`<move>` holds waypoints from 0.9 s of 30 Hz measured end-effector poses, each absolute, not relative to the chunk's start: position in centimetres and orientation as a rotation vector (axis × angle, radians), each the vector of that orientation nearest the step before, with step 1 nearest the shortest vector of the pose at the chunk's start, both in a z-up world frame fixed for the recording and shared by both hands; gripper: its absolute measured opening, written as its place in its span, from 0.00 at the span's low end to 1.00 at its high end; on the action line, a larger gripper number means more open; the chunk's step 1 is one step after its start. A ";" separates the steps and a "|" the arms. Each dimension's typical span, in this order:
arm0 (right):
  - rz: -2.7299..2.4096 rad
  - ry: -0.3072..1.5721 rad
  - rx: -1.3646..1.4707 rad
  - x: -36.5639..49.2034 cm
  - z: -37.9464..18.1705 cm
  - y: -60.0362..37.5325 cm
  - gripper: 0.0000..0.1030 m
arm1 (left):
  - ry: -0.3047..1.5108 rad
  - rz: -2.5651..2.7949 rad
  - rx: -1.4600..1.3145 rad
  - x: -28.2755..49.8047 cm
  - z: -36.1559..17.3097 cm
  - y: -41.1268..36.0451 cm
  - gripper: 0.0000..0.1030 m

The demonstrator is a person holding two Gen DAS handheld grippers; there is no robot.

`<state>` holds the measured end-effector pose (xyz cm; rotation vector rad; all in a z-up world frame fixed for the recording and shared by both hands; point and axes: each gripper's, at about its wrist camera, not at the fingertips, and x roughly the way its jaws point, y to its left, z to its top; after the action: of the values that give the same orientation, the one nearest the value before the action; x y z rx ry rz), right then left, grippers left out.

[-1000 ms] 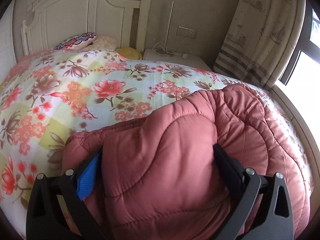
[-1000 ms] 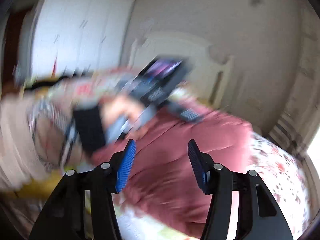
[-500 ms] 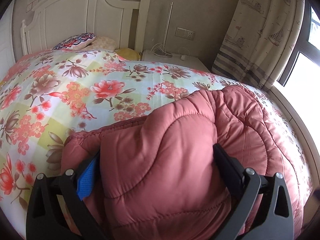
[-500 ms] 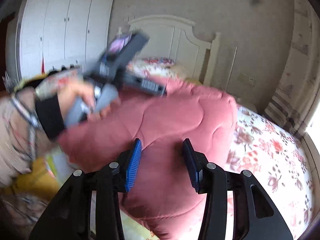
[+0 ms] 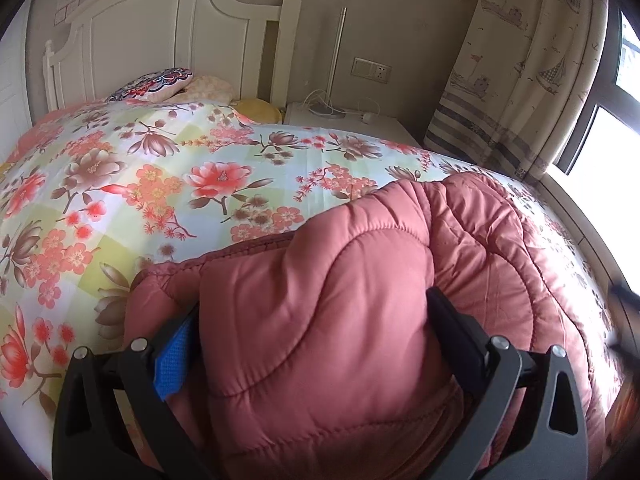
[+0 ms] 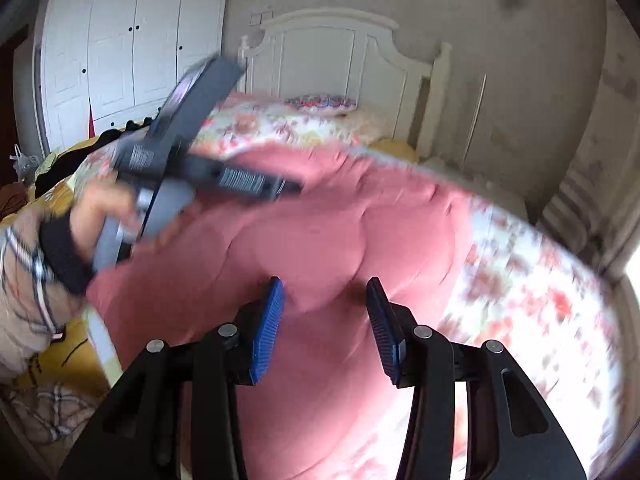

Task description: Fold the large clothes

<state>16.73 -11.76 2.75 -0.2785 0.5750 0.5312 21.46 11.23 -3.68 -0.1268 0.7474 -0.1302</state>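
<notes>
Pink quilted puffer jacket (image 5: 360, 320) sits bunched on the bed's floral duvet (image 5: 160, 184), near the foot end on the window side, and is already doubled over on itself.

Left tool (image 5: 308, 336) is clamped on a thick fold of the jacket – fabric fills the whole gap and bulges over both fingers, so it's a wide grip on padding, not a pinch.

Right tool (image 6: 324, 320) is partly open with nothing between the pads; its jaws narrowed a bit and then held. It hovers over the jacket's near edge. View is motion-blurred, so I can't tell if the tips touch fabric.

Handling, my read:
- soft, lofty, light for its bulk – compresses under the pads, then springs back
- shell looks like slick nylon, so a shallow bite will likely slip
- no stiffness, so whatever isn't held will sag and drag on the duvet

Where to grab: along a stitched seam or hem, deep bite thru both layers, well apart from the left tool's hold, so the fold stays square.
</notes>
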 end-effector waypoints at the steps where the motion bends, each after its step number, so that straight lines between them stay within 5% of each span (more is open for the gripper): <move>1: 0.498 0.560 -0.263 18.5 3.7 -12.0 0.43 | 0.747 -0.131 -0.128 21.5 -3.7 11.3 0.98; 5: 0.445 0.619 -0.139 26.8 4.5 -12.7 0.43 | 0.747 -0.131 -0.128 21.5 -3.7 11.3 0.98; 9: 0.479 0.868 -0.185 32.0 -2.2 -10.3 0.43 | 0.756 -0.120 -0.129 21.6 -3.7 11.4 0.98; 19: 0.401 0.759 -0.160 33.8 0.6 -11.3 0.43 | 0.753 -0.116 -0.114 21.5 -3.8 11.3 0.98; 24: 0.387 0.975 -0.223 38.3 -4.3 -9.1 0.43 | 0.761 -0.103 -0.105 21.6 -3.9 11.3 0.98; 27: 0.361 0.936 -0.195 37.3 -3.7 -9.7 0.43 | 0.756 -0.101 -0.103 21.7 -3.9 11.2 0.98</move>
<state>37.33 -9.69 -3.75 -0.1950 0.9362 0.3611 21.65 11.22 -3.91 -0.1031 0.7562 -0.1010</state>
